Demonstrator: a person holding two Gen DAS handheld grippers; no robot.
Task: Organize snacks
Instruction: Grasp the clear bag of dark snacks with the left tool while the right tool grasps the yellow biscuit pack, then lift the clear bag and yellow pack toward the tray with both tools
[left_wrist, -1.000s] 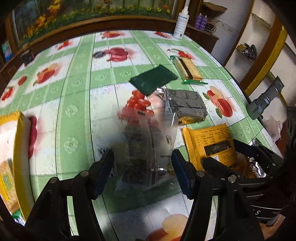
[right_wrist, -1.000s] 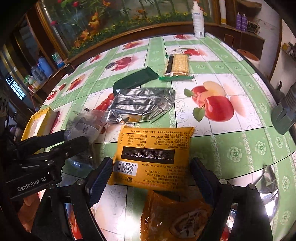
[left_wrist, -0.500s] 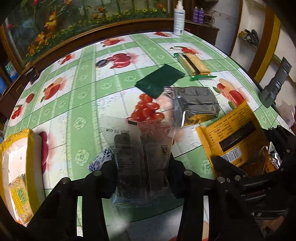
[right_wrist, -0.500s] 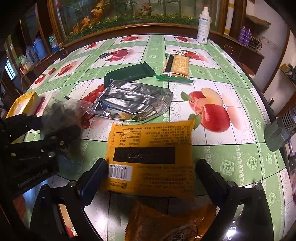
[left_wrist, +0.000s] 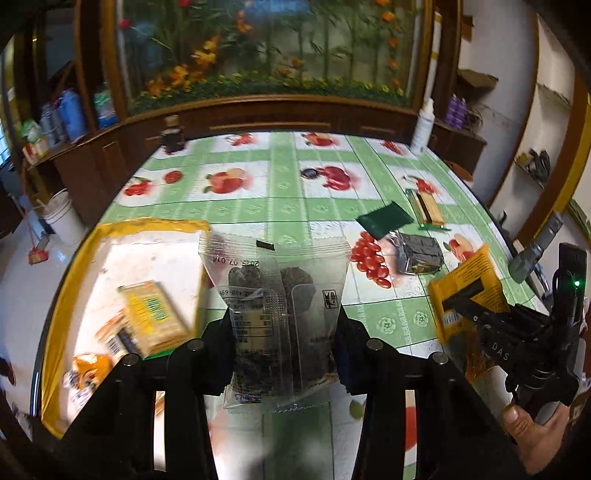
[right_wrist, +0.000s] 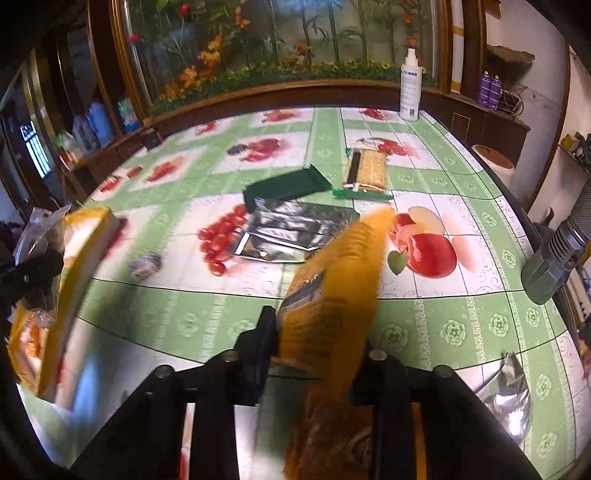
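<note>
My left gripper (left_wrist: 282, 332) is shut on a clear packet of dark snacks (left_wrist: 273, 288), held upright above the table beside a yellow-rimmed white box (left_wrist: 74, 266). Cracker packets (left_wrist: 153, 317) lie in that box. My right gripper (right_wrist: 317, 343) has its jaws closing on a yellow snack packet (right_wrist: 340, 280), which is squeezed edge-on between the pads and lifted off the tablecloth. That same yellow packet (left_wrist: 465, 284) shows at the right of the left wrist view. An orange packet (right_wrist: 332, 435) lies under the right gripper.
On the fruit-print tablecloth lie a silver packet (right_wrist: 295, 229), a dark green packet (right_wrist: 284, 186) and a cracker packet (right_wrist: 365, 171). A spray bottle (right_wrist: 410, 88) stands at the far edge, a grey flashlight (right_wrist: 557, 254) at the right edge, and a foil wrapper (right_wrist: 509, 391) near right.
The left gripper shut on the clear packet, lifted it and swung left toward the yellow box. The right gripper's wide jaws closed on the yellow packet and raised it.
</note>
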